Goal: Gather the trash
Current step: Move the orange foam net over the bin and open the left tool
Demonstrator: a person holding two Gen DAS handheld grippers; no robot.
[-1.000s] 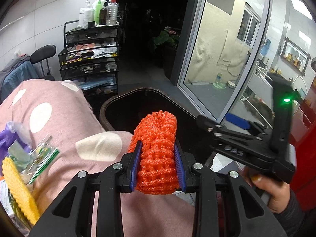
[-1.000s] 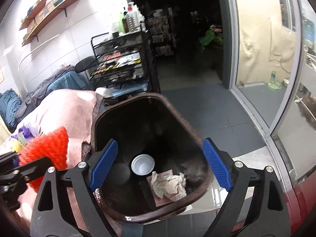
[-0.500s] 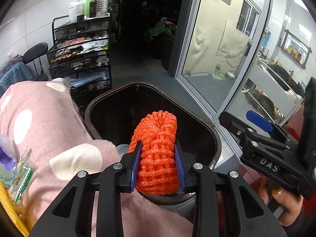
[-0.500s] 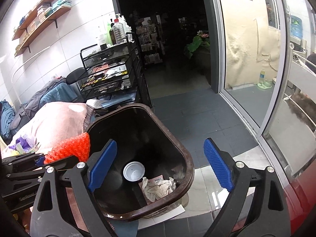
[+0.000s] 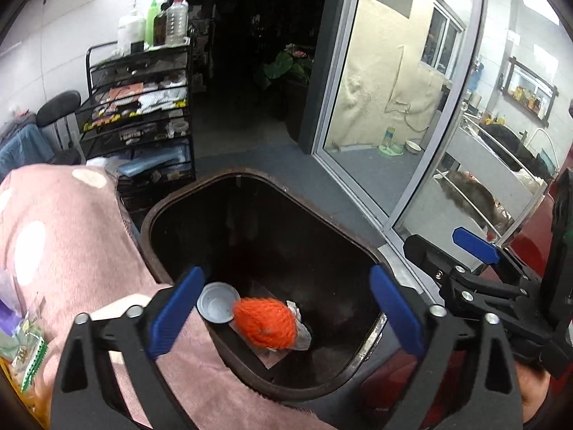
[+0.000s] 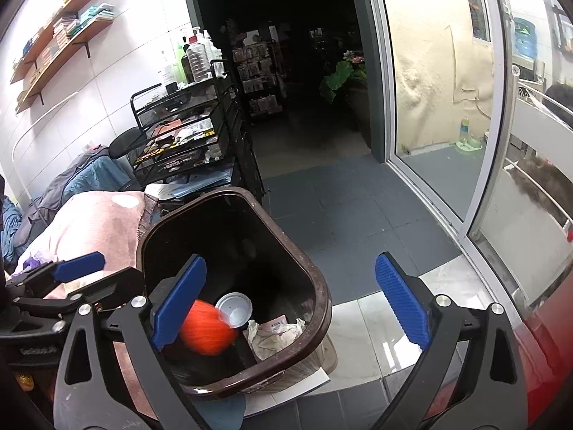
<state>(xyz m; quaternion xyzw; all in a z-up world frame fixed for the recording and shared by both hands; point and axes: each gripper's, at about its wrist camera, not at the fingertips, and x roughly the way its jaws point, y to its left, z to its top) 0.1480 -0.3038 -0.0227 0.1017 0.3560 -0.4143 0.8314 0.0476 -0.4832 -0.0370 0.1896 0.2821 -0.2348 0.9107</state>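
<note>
Since a second ago the orange foam net [image 5: 265,326] has left the left gripper [image 5: 283,308], whose blue pads were clamped on it above the bin, and now sits low inside the dark brown trash bin [image 5: 172,211], blurred in the right wrist view as if mid-fall. Both views have also slid a little sideways over the bin's mouth.

Largest in view, the bin stands on the dark grey floor beside a pink blanket with pale dots [image 5: 71,236], which drapes against its near-left rim. Behind it a black wire cart [image 5: 139,114] carries bottles on top, and a glass sliding door [image 5: 386,100] fills the right side.

Over the bin, the left gripper's jaws are opening, spread wide with nothing pressed between the pads; the net shows between them only because it lies far below. To its right, the right gripper [image 6: 290,308] is held by a hand [image 5: 533,387] at the frame's edge; its jaws are also easing wider and carry nothing.

Inside the bin, the net lies against a white plastic lid [image 5: 217,302] and partly over crumpled white paper [image 6: 275,333]. A flat card with print [image 6: 276,321] lies under that paper at the bin's bottom.
</note>
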